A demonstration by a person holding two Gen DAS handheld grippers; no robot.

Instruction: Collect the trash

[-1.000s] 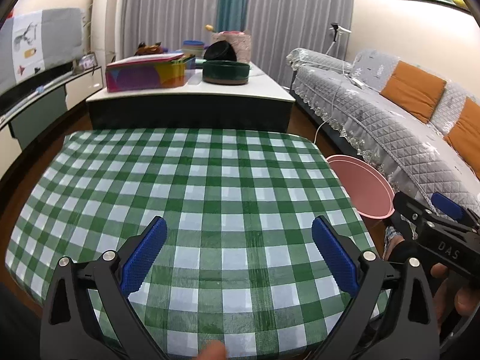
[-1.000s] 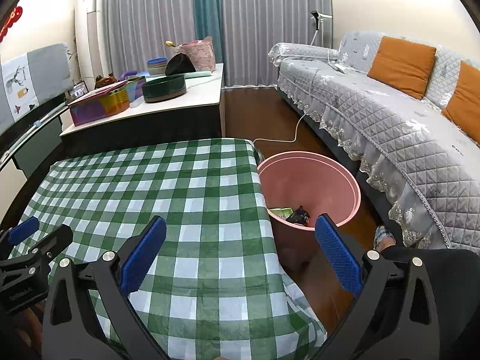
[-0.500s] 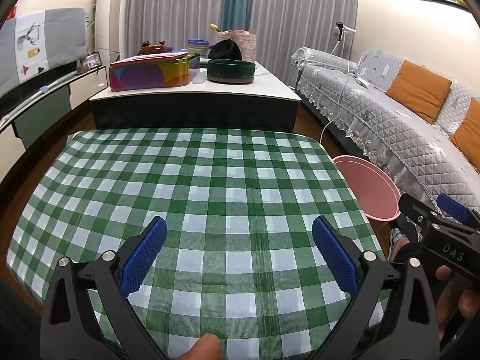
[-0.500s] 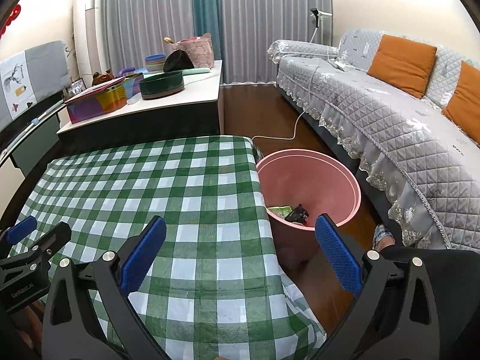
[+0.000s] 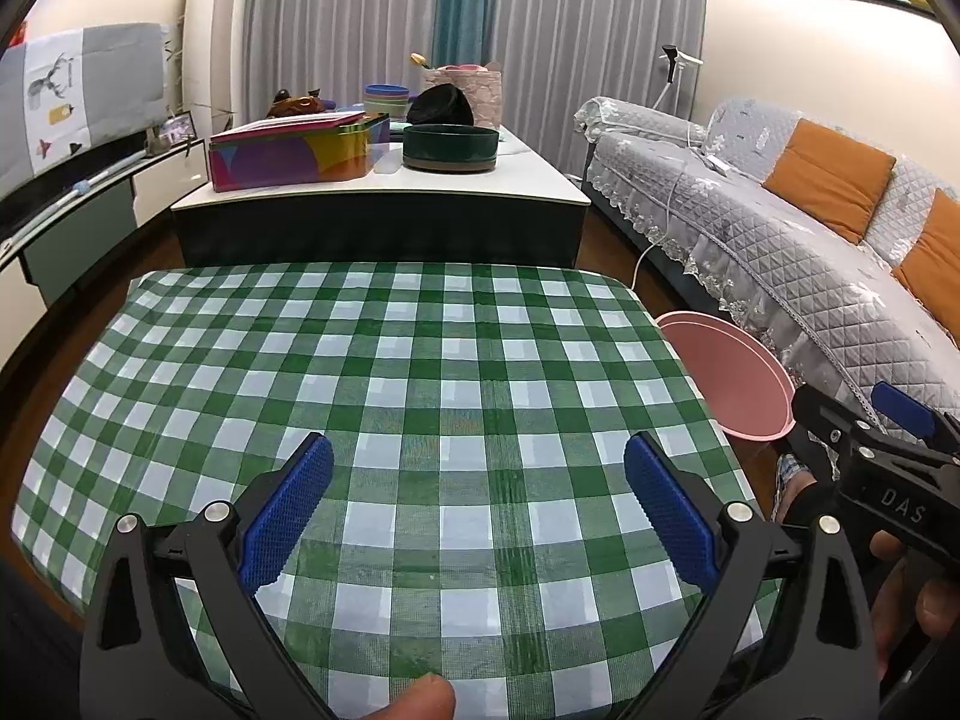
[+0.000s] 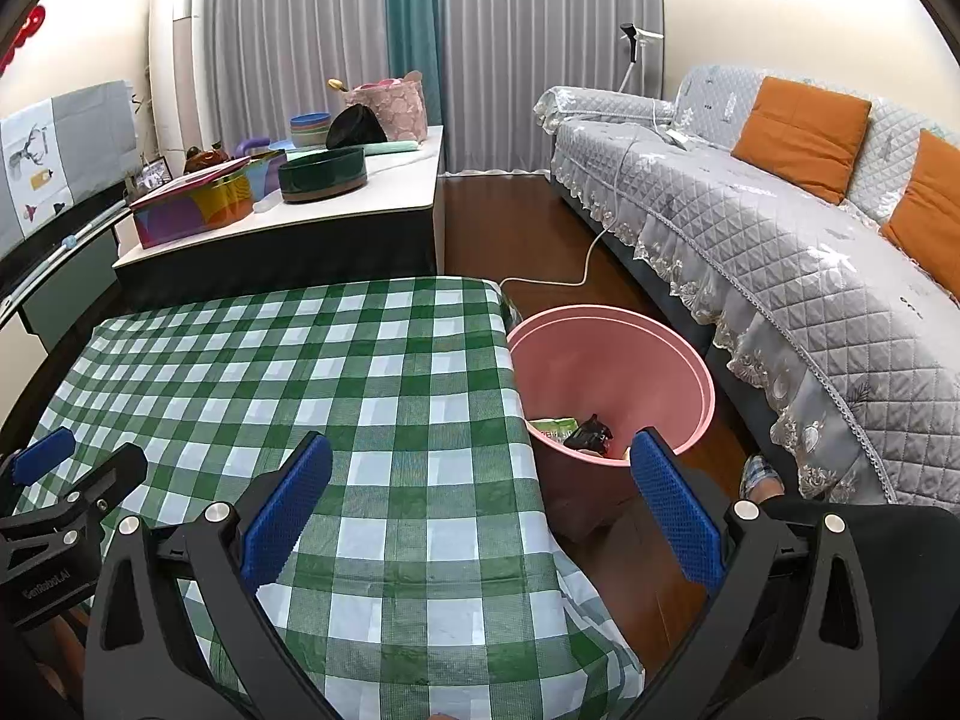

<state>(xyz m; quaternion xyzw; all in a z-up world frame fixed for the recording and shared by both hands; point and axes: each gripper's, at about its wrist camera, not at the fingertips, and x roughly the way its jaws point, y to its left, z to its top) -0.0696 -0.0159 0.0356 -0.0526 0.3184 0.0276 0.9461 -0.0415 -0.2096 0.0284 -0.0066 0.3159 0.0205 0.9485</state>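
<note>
Nearest, the left tool (image 5: 478,507) hangs over the near edge of the green-and-white checked cloth-covered surface (image 5: 384,372), its blue-padded fingers spread wide and holding nothing. The right tool (image 6: 480,504) straddles the surface's right edge, equally wide apart and empty. Just beyond that edge, on the floor, stands the round pink plastic bin (image 6: 606,354); crumpled green and black trash (image 6: 576,429) lies at its bottom. Farther off, a low white-topped table (image 5: 420,180) carries a dark green round bowl (image 5: 450,147).
</note>
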